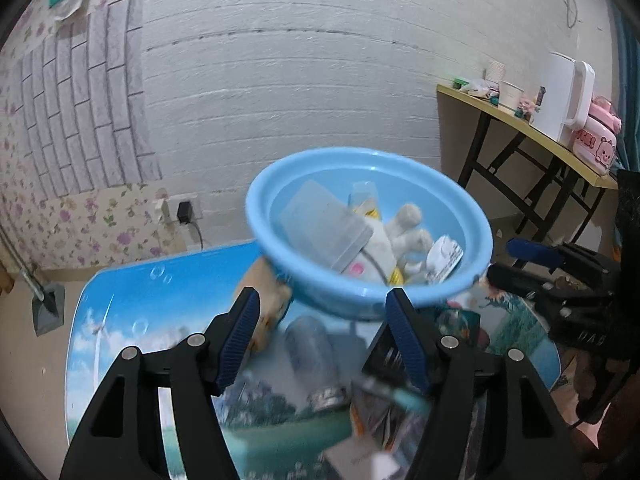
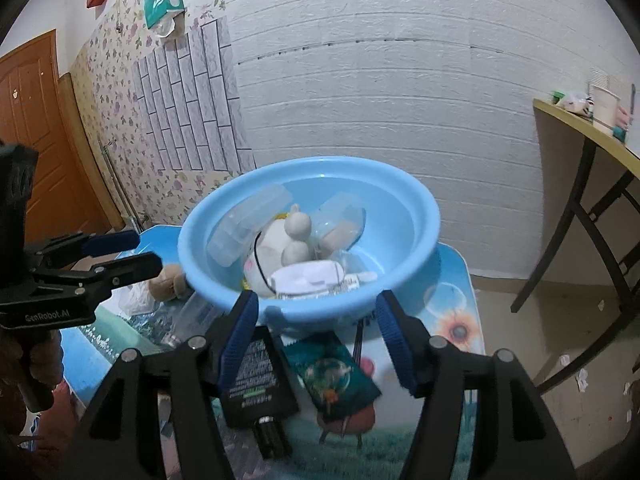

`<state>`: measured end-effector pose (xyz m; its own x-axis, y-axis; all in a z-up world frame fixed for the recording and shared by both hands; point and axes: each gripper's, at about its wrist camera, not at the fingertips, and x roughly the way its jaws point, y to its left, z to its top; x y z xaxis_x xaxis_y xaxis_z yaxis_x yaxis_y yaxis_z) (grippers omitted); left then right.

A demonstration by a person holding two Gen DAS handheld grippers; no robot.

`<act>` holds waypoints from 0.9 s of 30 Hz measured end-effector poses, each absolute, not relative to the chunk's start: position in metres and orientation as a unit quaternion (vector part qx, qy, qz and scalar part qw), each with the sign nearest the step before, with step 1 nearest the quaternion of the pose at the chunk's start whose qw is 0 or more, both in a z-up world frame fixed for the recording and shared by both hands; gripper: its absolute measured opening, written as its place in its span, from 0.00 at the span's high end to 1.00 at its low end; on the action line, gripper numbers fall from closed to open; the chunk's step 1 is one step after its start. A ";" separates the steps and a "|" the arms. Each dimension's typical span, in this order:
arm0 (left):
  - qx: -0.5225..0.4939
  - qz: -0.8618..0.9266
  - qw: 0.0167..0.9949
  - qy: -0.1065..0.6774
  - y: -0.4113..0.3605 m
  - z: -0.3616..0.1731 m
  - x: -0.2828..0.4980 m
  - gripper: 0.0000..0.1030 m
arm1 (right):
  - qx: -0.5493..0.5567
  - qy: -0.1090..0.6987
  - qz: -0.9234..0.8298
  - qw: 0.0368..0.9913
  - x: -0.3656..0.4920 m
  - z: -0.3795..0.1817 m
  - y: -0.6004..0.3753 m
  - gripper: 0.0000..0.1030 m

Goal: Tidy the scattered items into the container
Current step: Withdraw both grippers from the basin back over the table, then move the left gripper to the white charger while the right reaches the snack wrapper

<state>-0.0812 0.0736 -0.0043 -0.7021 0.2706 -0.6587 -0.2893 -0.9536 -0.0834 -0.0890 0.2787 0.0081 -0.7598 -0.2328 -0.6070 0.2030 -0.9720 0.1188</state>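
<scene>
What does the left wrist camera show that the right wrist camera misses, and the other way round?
Only the left view: a white kettle and a pink box on the side table. Only the right view: an orange door, a black adapter and a dark green packet. Both show the blue basin holding a plush toy.

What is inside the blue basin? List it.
Inside the blue basin: a clear plastic box, a white plush toy, a clear wrapper and a white packet. Something yellow shows beneath; whatever lies under the pile is hidden.
</scene>
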 end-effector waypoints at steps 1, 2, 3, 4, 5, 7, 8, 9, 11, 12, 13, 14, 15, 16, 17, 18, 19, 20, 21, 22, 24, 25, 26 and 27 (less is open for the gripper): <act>-0.356 0.922 0.149 0.010 0.069 -0.007 -0.076 0.35 | 0.327 -0.022 -0.938 0.116 -0.084 0.008 0.278 0.41; -0.357 0.922 0.147 0.009 0.067 -0.009 -0.072 0.34 | 0.328 -0.020 -0.938 0.115 -0.080 0.008 0.278 0.41; -0.360 0.922 0.144 0.006 0.063 -0.012 -0.068 0.34 | 0.330 -0.019 -0.937 0.114 -0.077 0.007 0.277 0.41; -0.364 0.921 0.143 0.003 0.059 -0.014 -0.064 0.34 | 0.332 -0.018 -0.936 0.113 -0.075 0.007 0.276 0.41; -0.370 0.918 0.142 -0.005 0.054 -0.018 -0.058 0.34 | 0.334 -0.018 -0.935 0.113 -0.073 0.006 0.275 0.41; -0.377 0.915 0.140 -0.014 0.048 -0.023 -0.051 0.34 | 0.339 -0.017 -0.934 0.114 -0.065 0.004 0.273 0.41; -0.381 0.914 0.138 -0.016 0.047 -0.026 -0.047 0.34 | 0.341 -0.019 -0.933 0.116 -0.061 0.002 0.272 0.41; -0.386 0.913 0.135 -0.015 0.045 -0.030 -0.043 0.34 | 0.345 -0.023 -0.930 0.122 -0.058 0.001 0.271 0.41; -0.396 0.908 0.134 -0.016 0.044 -0.037 -0.036 0.34 | 0.352 -0.035 -0.925 0.136 -0.052 -0.003 0.271 0.41; -0.402 0.905 0.137 -0.019 0.044 -0.041 -0.031 0.34 | 0.356 -0.043 -0.922 0.142 -0.048 -0.006 0.270 0.41; -0.406 0.903 0.141 -0.021 0.045 -0.044 -0.026 0.34 | 0.360 -0.048 -0.921 0.143 -0.045 -0.009 0.271 0.41; -0.411 0.900 0.145 -0.020 0.046 -0.047 -0.021 0.34 | 0.363 -0.050 -0.919 0.144 -0.042 -0.011 0.270 0.41; -0.415 0.897 0.148 -0.018 0.049 -0.051 -0.017 0.34 | 0.368 -0.051 -0.917 0.146 -0.040 -0.014 0.268 0.41; -0.421 0.894 0.152 -0.016 0.052 -0.056 -0.012 0.34 | 0.374 -0.050 -0.914 0.150 -0.038 -0.017 0.265 0.41; -0.425 0.892 0.156 -0.015 0.054 -0.059 -0.010 0.34 | 0.377 -0.048 -0.912 0.153 -0.036 -0.018 0.262 0.41; -0.430 0.888 0.160 -0.014 0.058 -0.063 -0.007 0.34 | 0.379 -0.045 -0.911 0.156 -0.034 -0.020 0.259 0.41; -0.433 0.886 0.164 -0.012 0.061 -0.066 -0.004 0.34 | 0.381 -0.042 -0.910 0.159 -0.033 -0.021 0.255 0.41; -0.436 0.884 0.169 -0.008 0.065 -0.069 -0.003 0.34 | 0.383 -0.040 -0.909 0.160 -0.032 -0.022 0.253 0.42; -0.437 0.883 0.172 -0.004 0.069 -0.071 -0.002 0.34 | 0.384 -0.039 -0.908 0.162 -0.031 -0.023 0.251 0.42; -0.438 0.882 0.175 -0.001 0.073 -0.074 -0.001 0.34 | 0.385 -0.039 -0.907 0.164 -0.031 -0.023 0.250 0.43; -0.439 0.881 0.177 0.002 0.076 -0.077 -0.002 0.34 | 0.386 -0.040 -0.907 0.165 -0.031 -0.023 0.248 0.44; -0.439 0.881 0.176 0.004 0.078 -0.078 -0.003 0.34 | 0.386 -0.041 -0.907 0.164 -0.030 -0.023 0.248 0.44; -0.440 0.881 0.175 0.007 0.080 -0.080 -0.005 0.34 | 0.386 -0.042 -0.907 0.164 -0.029 -0.022 0.247 0.44; -0.441 0.881 0.174 0.009 0.081 -0.082 -0.006 0.34 | 0.386 -0.044 -0.907 0.164 -0.029 -0.022 0.247 0.44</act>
<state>-0.0060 0.0810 -0.0820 -0.5512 0.2977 -0.7795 -0.3143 -0.9394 -0.1365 -0.0290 0.2467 -0.0218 -0.6490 -0.3308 -0.6851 0.2628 -0.9426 0.2062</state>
